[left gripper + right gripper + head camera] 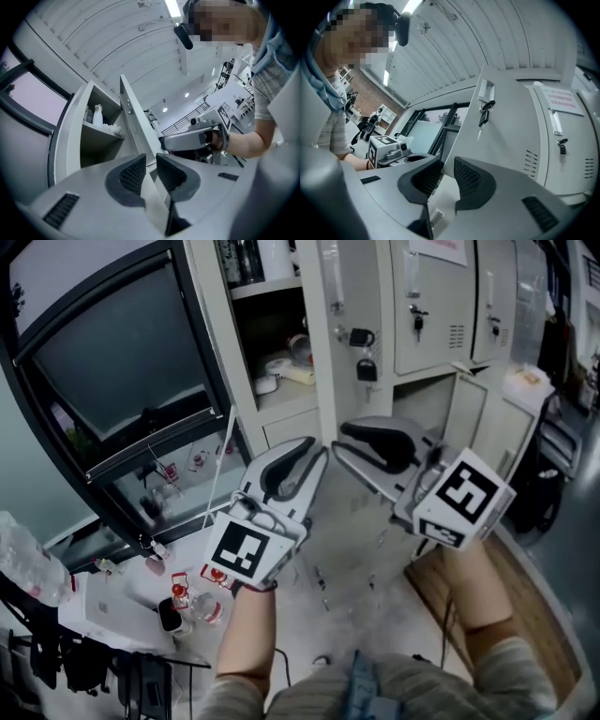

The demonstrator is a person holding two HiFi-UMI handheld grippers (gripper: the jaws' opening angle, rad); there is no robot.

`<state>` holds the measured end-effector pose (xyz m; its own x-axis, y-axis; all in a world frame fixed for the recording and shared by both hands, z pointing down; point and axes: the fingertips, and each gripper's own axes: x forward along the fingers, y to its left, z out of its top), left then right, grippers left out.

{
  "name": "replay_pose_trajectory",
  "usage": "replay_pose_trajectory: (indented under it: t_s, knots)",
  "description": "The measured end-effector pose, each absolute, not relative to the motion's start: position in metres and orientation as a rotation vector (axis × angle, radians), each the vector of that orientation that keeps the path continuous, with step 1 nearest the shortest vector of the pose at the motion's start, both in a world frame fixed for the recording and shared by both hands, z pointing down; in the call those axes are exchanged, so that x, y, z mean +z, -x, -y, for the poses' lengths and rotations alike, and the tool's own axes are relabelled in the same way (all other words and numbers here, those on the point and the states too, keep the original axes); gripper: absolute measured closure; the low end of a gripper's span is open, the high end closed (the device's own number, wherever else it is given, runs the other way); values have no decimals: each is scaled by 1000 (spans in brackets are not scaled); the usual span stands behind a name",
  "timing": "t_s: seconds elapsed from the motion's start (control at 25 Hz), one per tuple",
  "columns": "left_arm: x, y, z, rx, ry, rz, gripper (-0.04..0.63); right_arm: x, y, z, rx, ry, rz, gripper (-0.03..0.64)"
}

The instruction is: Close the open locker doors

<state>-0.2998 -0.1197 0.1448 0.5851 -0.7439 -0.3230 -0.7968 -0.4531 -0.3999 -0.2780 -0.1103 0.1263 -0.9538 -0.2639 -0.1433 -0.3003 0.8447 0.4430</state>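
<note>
A tall locker door point(352, 334) stands open, with keys and a padlock point(366, 367) hanging on it. Left of it the open compartment point(277, 343) shows shelves holding small items. Both grippers are held side by side just below this door, not touching it. My left gripper point(317, 451) has its jaws drawn close, and nothing sits in the thin slit between them. My right gripper point(339, 439) stands the same way. The left gripper view looks along the door's edge point(136, 122) over the left gripper point(151, 159). In the right gripper view, the door's outer face point(501, 122) rises beyond the right gripper point(449, 164).
Closed lockers point(427, 306) fill the upper right. A low locker door point(466, 413) at the right stands ajar. A dark window frame point(103, 352) leans in at the left. Bottles and clutter point(187, 596) lie on the floor below it. A white bottle point(97, 115) stands inside the compartment.
</note>
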Motion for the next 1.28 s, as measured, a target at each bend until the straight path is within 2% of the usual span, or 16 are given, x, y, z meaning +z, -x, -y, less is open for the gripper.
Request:
replay_pose_trajectory:
  t_s: [0.68, 1.28]
  knots:
    - [155, 378, 150, 57, 2298, -1355, 528, 131, 361, 147, 647, 468, -2956, 531]
    - [170, 412, 169, 13, 2336, -1332, 528, 139, 402, 190, 573, 608, -2966, 531]
